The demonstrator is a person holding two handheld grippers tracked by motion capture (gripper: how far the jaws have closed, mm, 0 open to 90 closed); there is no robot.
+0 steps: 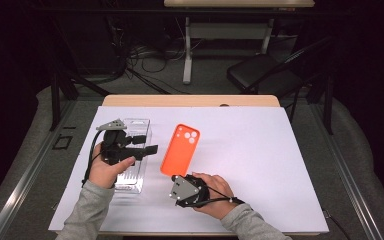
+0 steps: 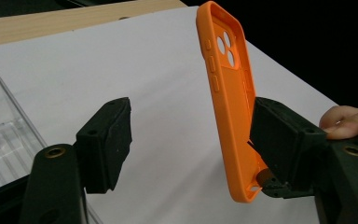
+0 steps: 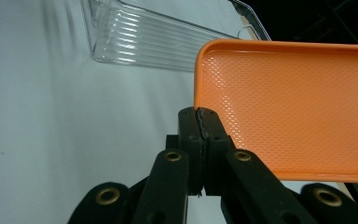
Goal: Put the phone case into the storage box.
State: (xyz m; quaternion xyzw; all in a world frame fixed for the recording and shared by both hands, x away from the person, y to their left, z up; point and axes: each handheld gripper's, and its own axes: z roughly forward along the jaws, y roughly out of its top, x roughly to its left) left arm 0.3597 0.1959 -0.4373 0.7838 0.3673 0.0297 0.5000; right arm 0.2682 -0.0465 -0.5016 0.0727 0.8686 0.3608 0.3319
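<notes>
An orange phone case (image 1: 180, 147) (image 2: 228, 107) is tilted up off the white sheet, camera cutouts at its far end. My right gripper (image 1: 176, 178) (image 3: 200, 116) is shut on the rim at the case's (image 3: 289, 112) near end and holds it up. My left gripper (image 1: 147, 144) (image 2: 191, 130) points sideways at the case from the left, jaws apart. In the left gripper view the case stands between those jaws, close against the right pad (image 2: 284, 140), while the left pad (image 2: 105, 144) is well clear of it.
A clear ribbed plastic tray (image 1: 132, 180) (image 2: 4, 135) (image 3: 135, 42) lies under the left hand. A white sheet (image 1: 250, 165) covers the wooden table. A black chair (image 1: 260, 72) and cables sit beyond the far edge.
</notes>
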